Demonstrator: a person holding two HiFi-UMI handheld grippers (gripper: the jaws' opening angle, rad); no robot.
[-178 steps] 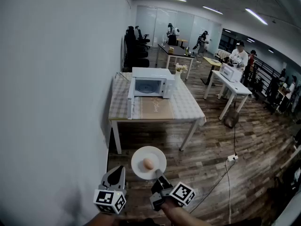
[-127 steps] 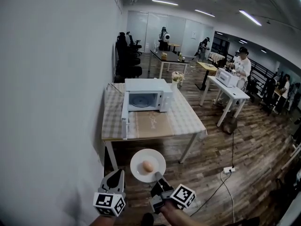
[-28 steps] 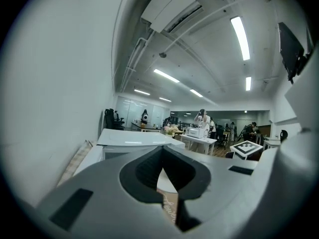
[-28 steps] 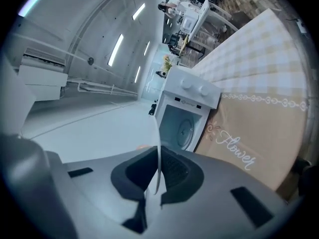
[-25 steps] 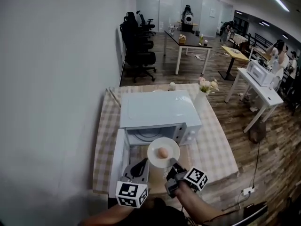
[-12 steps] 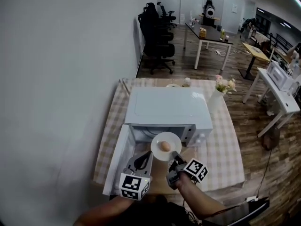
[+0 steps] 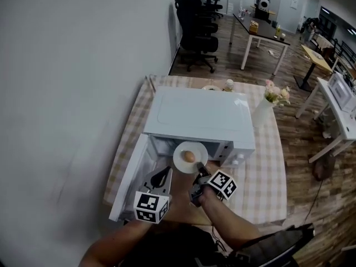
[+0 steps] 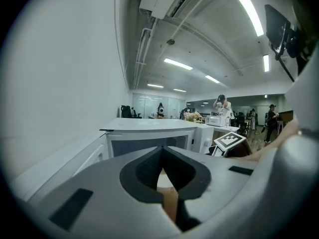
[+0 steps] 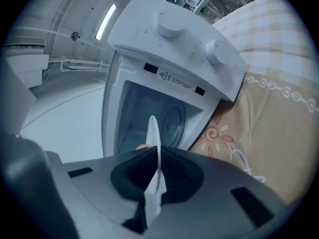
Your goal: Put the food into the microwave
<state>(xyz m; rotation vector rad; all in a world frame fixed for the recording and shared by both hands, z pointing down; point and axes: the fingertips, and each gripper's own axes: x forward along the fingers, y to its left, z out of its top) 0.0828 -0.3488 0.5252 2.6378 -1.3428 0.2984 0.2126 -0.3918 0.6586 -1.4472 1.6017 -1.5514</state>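
Observation:
A white microwave [image 7: 197, 118] stands on the checked table, its door [image 7: 129, 178] swung open to the left. My right gripper [image 7: 199, 173] is shut on the near rim of a white plate [image 7: 189, 156], which carries a round brown piece of food [image 7: 189, 156]. The plate hangs level just in front of the open cavity. In the right gripper view the plate [image 9: 153, 153] shows edge-on between the jaws, with the cavity [image 9: 144, 116] right behind it. My left gripper [image 7: 166, 173] is shut and holds nothing, just left of the plate, over the open door.
A vase of flowers [image 7: 268, 103] stands at the microwave's right. Two control knobs [image 9: 169, 24] sit on the front panel. The checked tablecloth [image 7: 267, 171] reaches right. A white wall runs along the left; office chairs [image 7: 194, 21] and desks stand behind.
Both grippers have sunk and moved forward toward the microwave. The plate with the food now sits right at the open cavity, and the view has closed in on the table.

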